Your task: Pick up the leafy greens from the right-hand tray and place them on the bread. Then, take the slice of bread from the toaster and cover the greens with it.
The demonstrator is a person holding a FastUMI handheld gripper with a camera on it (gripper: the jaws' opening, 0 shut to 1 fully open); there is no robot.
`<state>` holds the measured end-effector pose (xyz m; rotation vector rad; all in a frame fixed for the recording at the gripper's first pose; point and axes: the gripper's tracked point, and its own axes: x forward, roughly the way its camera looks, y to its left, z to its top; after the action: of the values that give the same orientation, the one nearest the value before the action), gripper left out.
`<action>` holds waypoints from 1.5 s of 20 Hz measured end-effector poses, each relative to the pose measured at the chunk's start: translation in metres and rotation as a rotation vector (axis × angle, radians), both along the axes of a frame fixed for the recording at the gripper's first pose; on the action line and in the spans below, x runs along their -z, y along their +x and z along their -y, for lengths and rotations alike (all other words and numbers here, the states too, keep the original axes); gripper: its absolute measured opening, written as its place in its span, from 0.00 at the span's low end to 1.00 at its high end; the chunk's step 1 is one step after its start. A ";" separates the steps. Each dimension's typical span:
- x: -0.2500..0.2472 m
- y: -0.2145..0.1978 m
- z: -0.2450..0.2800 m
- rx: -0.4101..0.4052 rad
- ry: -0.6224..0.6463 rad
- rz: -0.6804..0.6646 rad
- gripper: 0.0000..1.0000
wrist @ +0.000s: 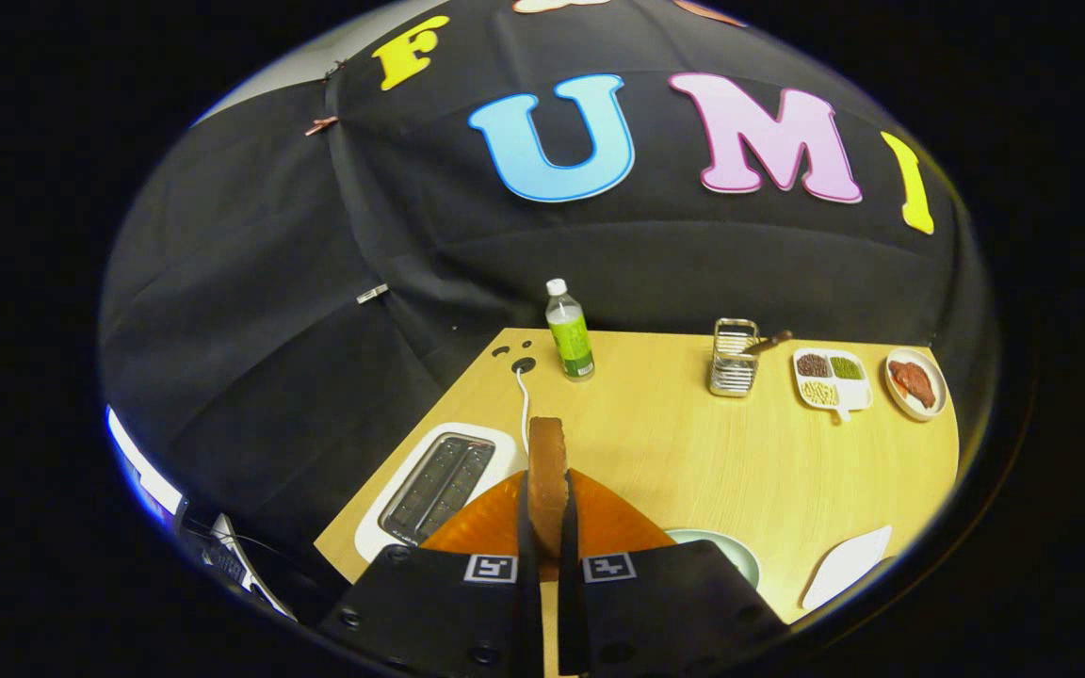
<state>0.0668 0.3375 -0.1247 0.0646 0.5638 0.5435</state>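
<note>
Bread slice (547, 480) held edge-on between the fingers (547, 541)
Fingers clenched on it from both sides, above orange plate (618, 523); toaster (439, 485) w/ empty slots just beside, on bench (693, 452)

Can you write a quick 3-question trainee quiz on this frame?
1. True or false: the gripper has its fingers pressed on a slice of bread held on edge.
2. What stands nearest the far table edge beside the cable hole? A) green-labelled bottle B) toaster C) orange plate
3. Fill in: the wire rack stands between the bottle and the divided ____ holding three fillings.

Key: 1 true; 2 A; 3 tray. The slots of the toaster look empty, and the bread is held above the orange plate.
</note>
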 end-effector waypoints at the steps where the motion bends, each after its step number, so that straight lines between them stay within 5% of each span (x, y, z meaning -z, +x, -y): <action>1: 0.007 0.000 0.009 0.013 0.013 -0.021 0.10; 15: 0.117 -0.005 0.080 0.115 0.066 -0.271 0.11; 21: 0.144 0.001 0.108 0.152 0.012 -0.270 0.11; 30: 0.161 0.011 0.149 0.227 -0.072 -0.277 0.44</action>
<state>0.0775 0.1880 -0.2860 0.1356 0.8342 0.2932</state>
